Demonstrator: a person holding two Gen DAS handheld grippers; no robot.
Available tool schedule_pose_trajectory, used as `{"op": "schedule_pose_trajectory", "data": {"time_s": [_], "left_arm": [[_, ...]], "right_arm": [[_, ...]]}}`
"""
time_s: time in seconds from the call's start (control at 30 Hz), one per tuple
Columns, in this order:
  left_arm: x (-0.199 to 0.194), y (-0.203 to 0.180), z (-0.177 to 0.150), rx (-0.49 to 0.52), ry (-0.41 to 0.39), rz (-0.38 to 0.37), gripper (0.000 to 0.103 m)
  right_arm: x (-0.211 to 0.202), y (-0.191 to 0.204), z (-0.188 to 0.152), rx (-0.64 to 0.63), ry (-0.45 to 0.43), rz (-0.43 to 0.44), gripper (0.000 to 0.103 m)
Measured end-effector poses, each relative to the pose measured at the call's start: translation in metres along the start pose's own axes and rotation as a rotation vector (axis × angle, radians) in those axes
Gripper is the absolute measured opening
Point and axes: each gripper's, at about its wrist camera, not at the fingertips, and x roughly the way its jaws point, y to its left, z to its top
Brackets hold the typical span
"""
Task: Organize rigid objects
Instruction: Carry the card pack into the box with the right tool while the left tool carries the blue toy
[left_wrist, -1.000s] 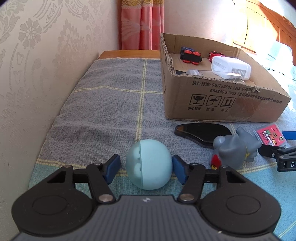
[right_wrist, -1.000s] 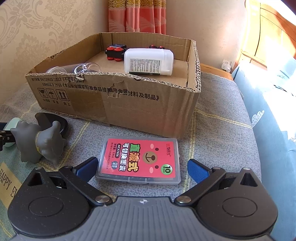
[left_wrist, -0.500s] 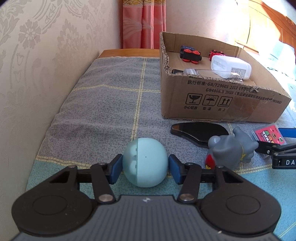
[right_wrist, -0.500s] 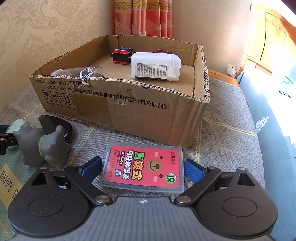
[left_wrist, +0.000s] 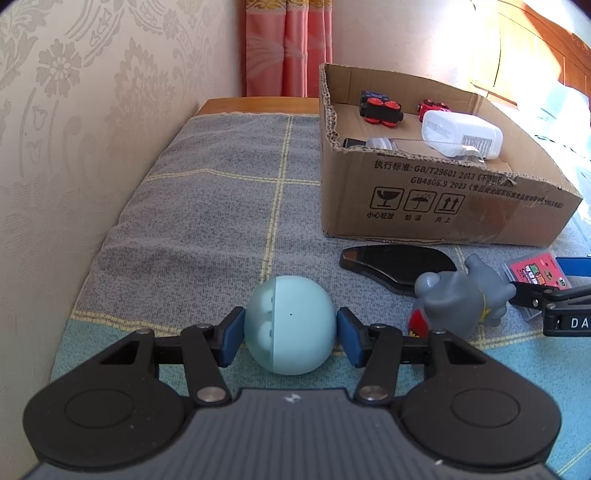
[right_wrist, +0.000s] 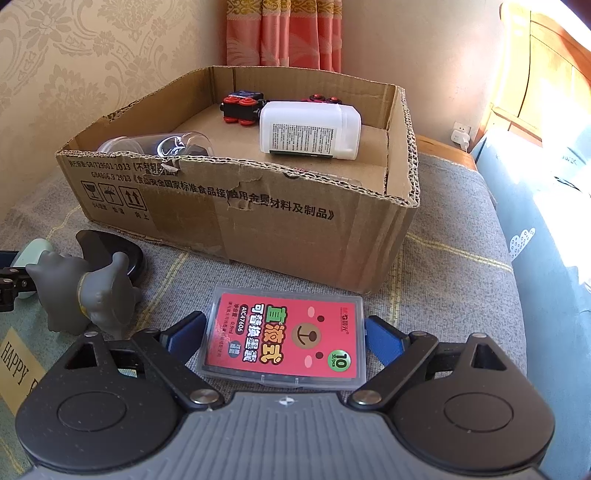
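Note:
My left gripper (left_wrist: 290, 338) is shut on a pale blue egg-shaped case (left_wrist: 290, 325), its blue pads touching both sides. My right gripper (right_wrist: 284, 338) is shut on a clear flat box with a red label (right_wrist: 284, 339), pads against its short ends. A cardboard box (right_wrist: 295, 229) stands beyond, also in the left wrist view (left_wrist: 443, 206). It holds a white bottle (right_wrist: 308, 131), a clear jar (right_wrist: 159, 146) and red-wheeled toy cars (right_wrist: 242, 107).
A grey rubber animal toy (left_wrist: 461, 299) and a black flat case (left_wrist: 397, 264) lie on the grey checked blanket (left_wrist: 221, 206) in front of the box. A wallpapered wall (left_wrist: 74, 129) runs along the left. Blue bedding (right_wrist: 554, 258) lies to the right.
Both grippers have closed in on their objects: the left pads now touch the blue case, the right pads now touch the red-label box. Both views have shifted slightly.

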Motion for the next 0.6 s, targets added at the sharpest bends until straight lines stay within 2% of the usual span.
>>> {"op": "schedule_pose_trajectory", "data": {"time_s": [0.6], "left_arm": [[-0.013, 0.003, -0.001, 0.07, 0.033, -0.041, 0.052]], "right_arm": [[-0.029, 0.001, -0.005, -0.038, -0.017, 0.023, 0.094]]}}
